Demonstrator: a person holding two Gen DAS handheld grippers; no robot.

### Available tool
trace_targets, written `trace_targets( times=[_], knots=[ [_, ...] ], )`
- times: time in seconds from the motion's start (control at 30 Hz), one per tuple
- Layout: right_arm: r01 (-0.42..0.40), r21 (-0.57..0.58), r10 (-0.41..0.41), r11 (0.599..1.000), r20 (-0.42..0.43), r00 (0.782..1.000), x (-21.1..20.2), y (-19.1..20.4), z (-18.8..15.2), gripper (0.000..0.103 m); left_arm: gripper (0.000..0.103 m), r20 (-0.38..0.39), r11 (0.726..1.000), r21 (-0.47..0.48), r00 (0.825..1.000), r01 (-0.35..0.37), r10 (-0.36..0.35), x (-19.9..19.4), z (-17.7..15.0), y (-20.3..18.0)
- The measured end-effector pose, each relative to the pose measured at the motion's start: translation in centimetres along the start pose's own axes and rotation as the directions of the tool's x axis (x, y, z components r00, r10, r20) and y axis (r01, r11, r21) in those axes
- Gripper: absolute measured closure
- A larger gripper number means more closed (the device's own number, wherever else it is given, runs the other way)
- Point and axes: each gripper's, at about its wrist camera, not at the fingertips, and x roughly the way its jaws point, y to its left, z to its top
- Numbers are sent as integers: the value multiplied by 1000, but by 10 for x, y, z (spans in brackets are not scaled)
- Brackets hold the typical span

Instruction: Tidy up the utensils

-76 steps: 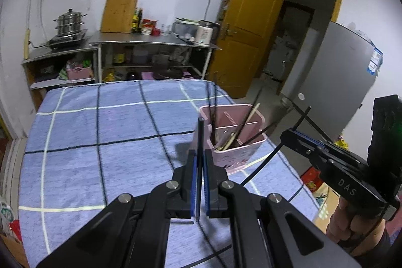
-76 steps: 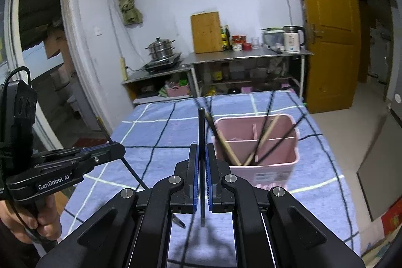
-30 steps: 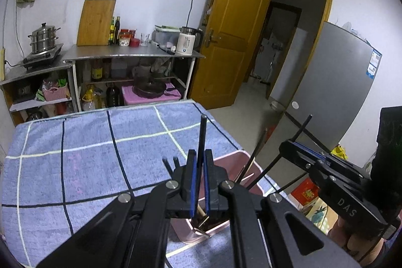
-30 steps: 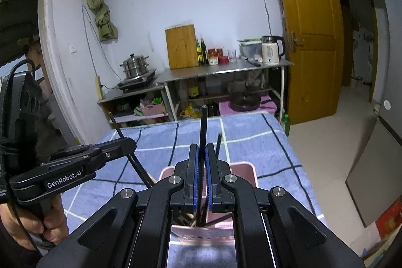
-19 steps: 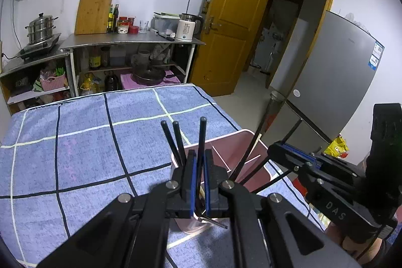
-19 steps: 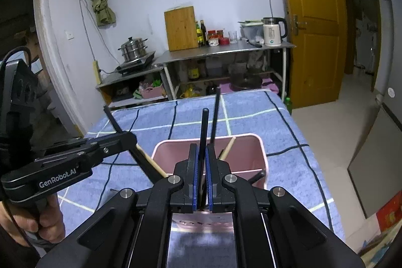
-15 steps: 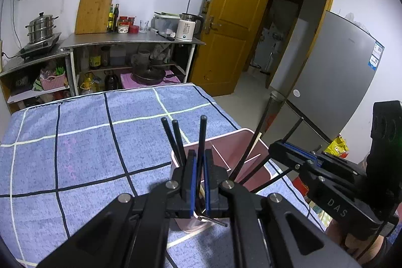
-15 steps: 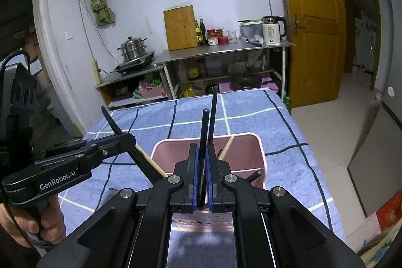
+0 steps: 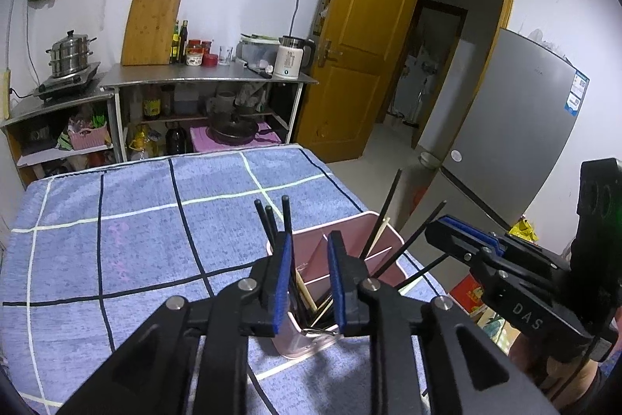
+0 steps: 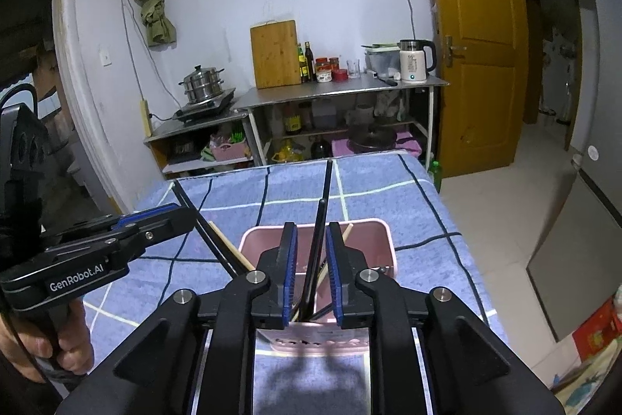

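Left tongs [image 9: 309, 277]: jaws have just been opening, nothing pinched; black chopsticks [image 9: 278, 220] stand free by the left pad, in the pink holder [image 9: 385, 224] just below the tips.
Right tongs [image 10: 311, 273]: jaws have just been parting; a black chopstick [image 10: 317, 244] leans between the pads, gripped by neither, its foot in the holder.
Done: both sticks look delivered into the holder, joining wooden chopsticks [image 10: 229, 246].
Left: no loose utensils visible on the checked counter [image 9: 136, 228]; likely only withdrawal.
In the way: upright sticks close beside both tongs could snag.
Beyond: metal shelf [image 10: 342, 88], door [image 10: 476, 41].
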Motion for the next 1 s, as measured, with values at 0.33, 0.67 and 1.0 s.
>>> trace_targets(
  times=[0.33, 0.67, 1.0],
  knots=[
    [7, -6, -7, 1000, 41, 999, -37, 6, -6, 80, 73, 44, 1000, -8, 999, -9, 9, -35, -7, -1],
    [31, -36, -28, 999, 78, 997, -69, 20, -29, 80, 63, 90, 999, 26, 995, -43, 41, -67, -37, -11],
    [26, -73, -19, 997, 90, 996, -79, 43, -70, 79, 56, 122, 995, 53, 990, -80, 72, -81, -87, -13]
  ],
)
